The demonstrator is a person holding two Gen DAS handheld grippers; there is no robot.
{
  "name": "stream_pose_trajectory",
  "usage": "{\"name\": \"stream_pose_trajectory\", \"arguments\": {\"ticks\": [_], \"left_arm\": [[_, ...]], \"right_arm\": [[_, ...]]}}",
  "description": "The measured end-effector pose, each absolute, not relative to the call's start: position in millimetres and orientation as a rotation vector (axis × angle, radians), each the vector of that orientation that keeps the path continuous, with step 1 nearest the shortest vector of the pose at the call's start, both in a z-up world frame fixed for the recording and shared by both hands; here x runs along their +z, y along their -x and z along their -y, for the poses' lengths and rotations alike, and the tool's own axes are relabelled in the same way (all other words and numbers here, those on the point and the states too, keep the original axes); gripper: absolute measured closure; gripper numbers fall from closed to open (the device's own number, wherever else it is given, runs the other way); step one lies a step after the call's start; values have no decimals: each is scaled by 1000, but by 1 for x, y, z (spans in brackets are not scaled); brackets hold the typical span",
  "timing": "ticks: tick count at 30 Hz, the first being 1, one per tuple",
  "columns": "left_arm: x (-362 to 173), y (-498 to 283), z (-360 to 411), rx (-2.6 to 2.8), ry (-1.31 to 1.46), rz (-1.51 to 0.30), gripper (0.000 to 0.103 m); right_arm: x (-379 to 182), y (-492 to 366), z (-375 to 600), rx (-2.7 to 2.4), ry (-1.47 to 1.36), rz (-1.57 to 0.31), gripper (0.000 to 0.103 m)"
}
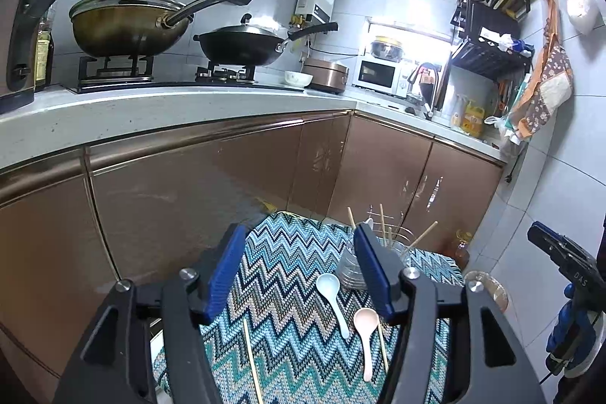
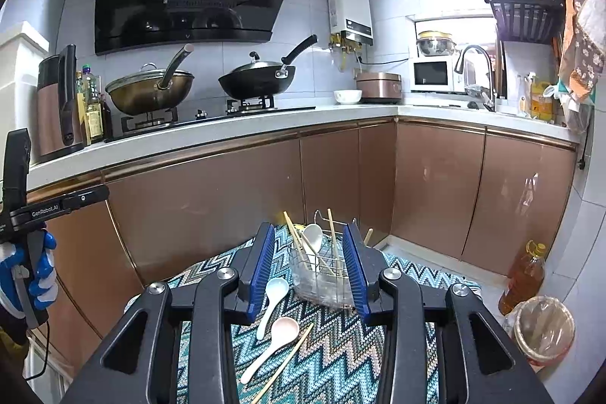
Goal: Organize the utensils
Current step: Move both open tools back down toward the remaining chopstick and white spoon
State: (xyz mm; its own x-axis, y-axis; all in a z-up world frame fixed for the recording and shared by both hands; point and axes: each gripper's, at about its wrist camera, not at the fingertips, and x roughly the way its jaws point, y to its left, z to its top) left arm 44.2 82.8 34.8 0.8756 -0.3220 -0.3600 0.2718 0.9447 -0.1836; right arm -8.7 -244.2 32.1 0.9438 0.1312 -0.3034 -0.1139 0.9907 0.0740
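Note:
On a zigzag-patterned cloth [image 1: 288, 260] [image 2: 333, 347] lie a pale blue spoon [image 1: 333, 301] [image 2: 270, 305], a pink spoon [image 1: 366, 336] [image 2: 274, 343] and loose chopsticks [image 1: 252, 358] [image 2: 284, 366]. A wire utensil holder [image 2: 322, 275] [image 1: 394, 241] at the far end of the cloth holds several chopsticks and a white spoon [image 2: 313, 237]. My left gripper [image 1: 299, 245] is open and empty above the cloth. My right gripper [image 2: 310, 245] is open and empty, its fingers either side of the holder in view.
Brown cabinet doors [image 2: 227, 192] and a white counter [image 1: 151, 108] with two woks stand behind. An oil bottle [image 2: 524, 275] and a lined bin [image 2: 543, 328] sit on the floor to the right. The other hand's gripper shows at each view's edge [image 1: 568, 275] [image 2: 22, 199].

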Motion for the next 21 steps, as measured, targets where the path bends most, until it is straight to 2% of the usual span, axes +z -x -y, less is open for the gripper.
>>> {"name": "stream_pose_trajectory", "arguments": {"ticks": [11,21], "left_arm": [[33,-29,-82,-320,115,-410,44],[9,-41,-78,-309,109,-461,44]], "right_arm": [[35,23,244,130,-55,-308,64],[17,13,250,127,-68,-358,63]]}}
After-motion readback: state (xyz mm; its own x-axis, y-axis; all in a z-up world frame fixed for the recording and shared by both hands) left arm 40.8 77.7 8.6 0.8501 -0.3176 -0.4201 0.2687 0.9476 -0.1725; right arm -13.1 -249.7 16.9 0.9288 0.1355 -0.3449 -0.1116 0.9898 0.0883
